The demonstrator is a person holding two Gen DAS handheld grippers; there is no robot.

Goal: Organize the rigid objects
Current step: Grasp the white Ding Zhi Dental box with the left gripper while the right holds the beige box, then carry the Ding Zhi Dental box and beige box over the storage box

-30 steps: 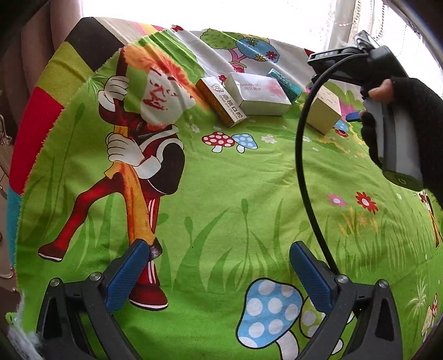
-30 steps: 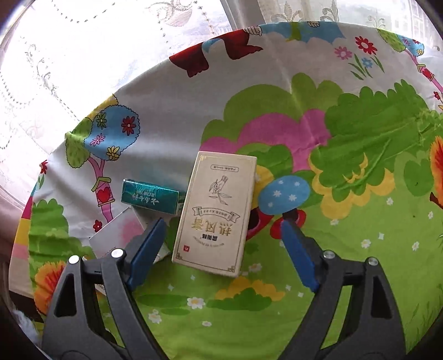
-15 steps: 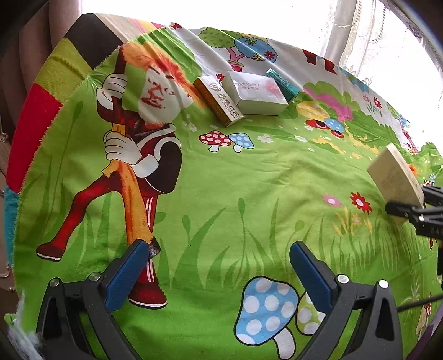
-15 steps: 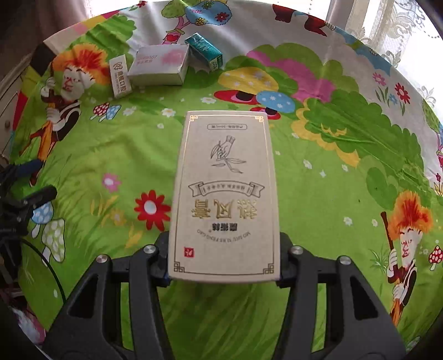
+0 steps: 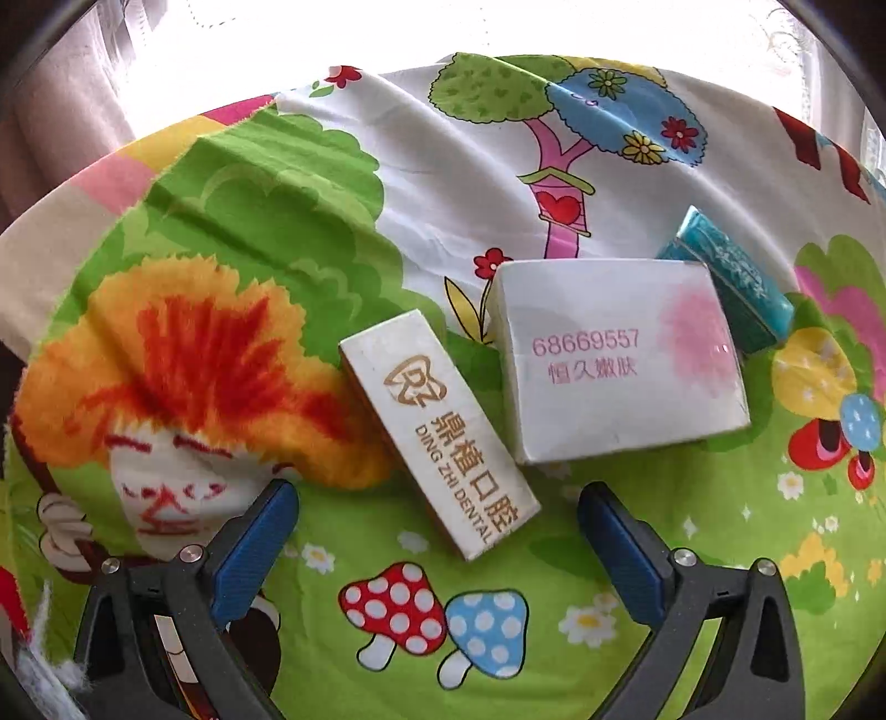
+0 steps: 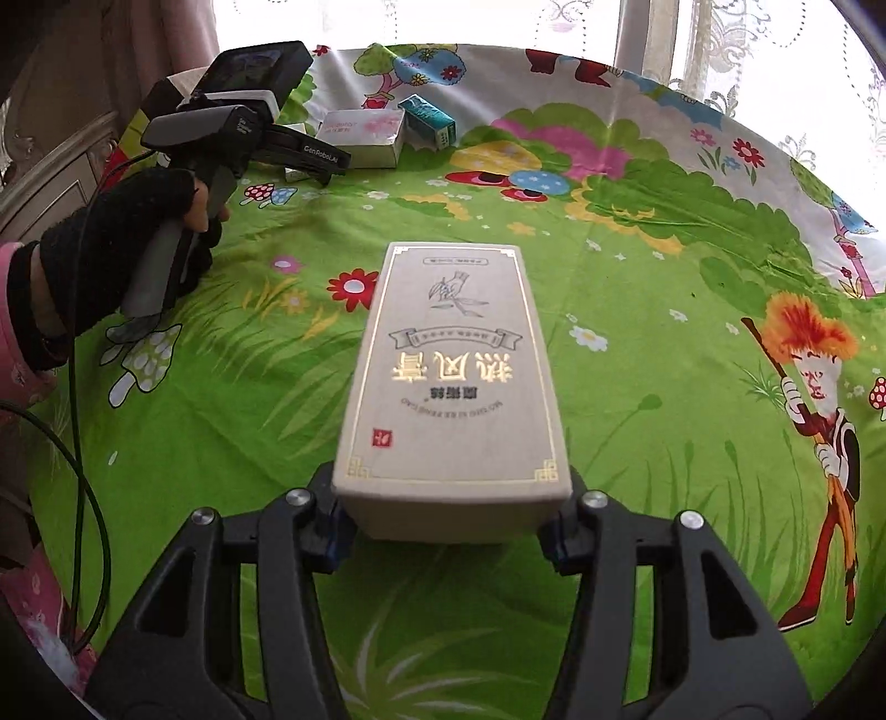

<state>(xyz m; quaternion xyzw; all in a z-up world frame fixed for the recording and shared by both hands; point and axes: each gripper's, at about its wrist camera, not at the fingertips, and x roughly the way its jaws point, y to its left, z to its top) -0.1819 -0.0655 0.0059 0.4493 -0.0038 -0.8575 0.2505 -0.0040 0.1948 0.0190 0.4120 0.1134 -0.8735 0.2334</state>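
My right gripper (image 6: 448, 531) is shut on the near end of a long beige box (image 6: 448, 382) with gold print, held over the green cartoon cloth (image 6: 637, 343). My left gripper (image 5: 437, 531) is open. The near end of a slim white dental box (image 5: 443, 443) lies between its blue fingertips (image 5: 260, 526), untouched. Just right of that box lies a white box with pink print (image 5: 614, 360), and a teal box (image 5: 731, 282) lies behind it. In the right wrist view the left gripper (image 6: 310, 160) reaches toward the white box (image 6: 365, 130) and teal box (image 6: 429, 119) at the far left.
A gloved hand (image 6: 122, 243) holds the left gripper's handle, and a black cable (image 6: 83, 443) trails from it over the table's left edge. Curtains (image 6: 720, 33) hang behind the far edge. Pale wooden furniture (image 6: 50, 183) stands at the left.
The right gripper closed on the beige box and carried it away from the other boxes toward the middle of the cloth. The left gripper moved up to the slim dental box.
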